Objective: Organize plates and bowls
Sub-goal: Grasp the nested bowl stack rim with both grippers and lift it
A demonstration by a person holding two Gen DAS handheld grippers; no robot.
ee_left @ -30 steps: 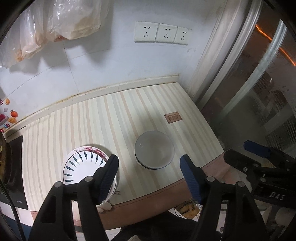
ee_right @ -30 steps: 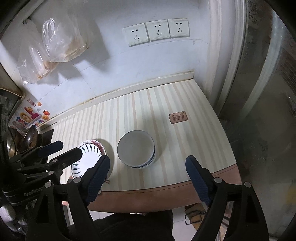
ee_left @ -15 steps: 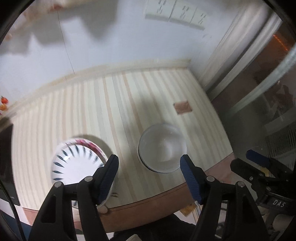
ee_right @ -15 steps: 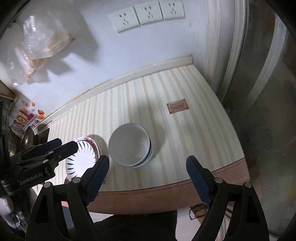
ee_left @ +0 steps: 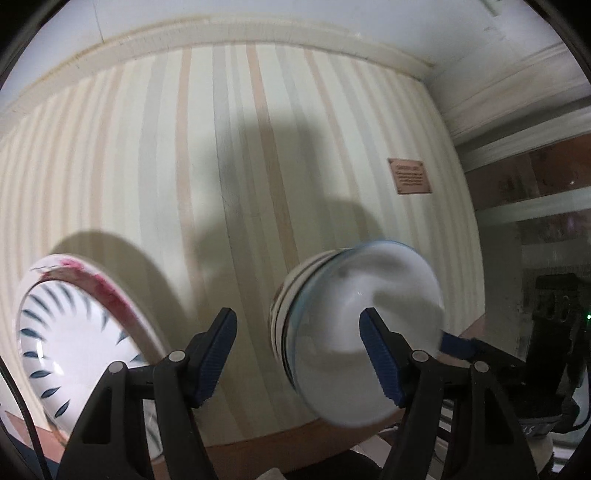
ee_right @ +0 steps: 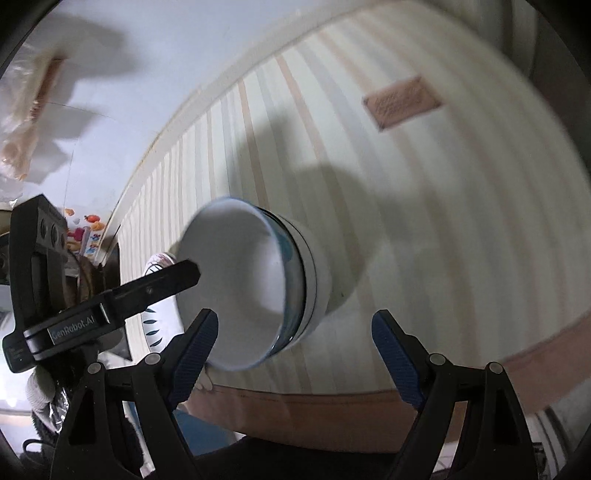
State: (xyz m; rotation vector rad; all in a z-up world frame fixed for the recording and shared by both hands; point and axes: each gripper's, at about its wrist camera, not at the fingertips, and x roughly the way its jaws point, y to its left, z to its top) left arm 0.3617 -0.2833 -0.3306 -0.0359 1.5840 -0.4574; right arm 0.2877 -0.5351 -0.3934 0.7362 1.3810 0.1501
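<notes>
A stack of white bowls (ee_left: 354, 317) stands near the front edge of the striped counter; it also shows in the right wrist view (ee_right: 255, 280). A plate with blue leaf marks and a red rim (ee_left: 70, 332) lies to its left, and only a sliver of it (ee_right: 155, 317) shows in the right wrist view. My left gripper (ee_left: 299, 350) is open, low over the counter, its right finger over the bowl's near rim. My right gripper (ee_right: 291, 354) is open just in front of the bowls, its left finger near the rim. The left gripper's finger (ee_right: 155, 284) crosses the right wrist view.
A brown label (ee_left: 409, 175) is stuck on the counter at the back right, also seen in the right wrist view (ee_right: 402, 101). The white wall (ee_left: 258, 14) runs along the back. The brown counter edge (ee_right: 332, 406) is close below. Clutter sits at the far left (ee_right: 79, 236).
Both grippers have dropped and moved in close to the bowl stack, which now fills much more of each view. Both stay open.
</notes>
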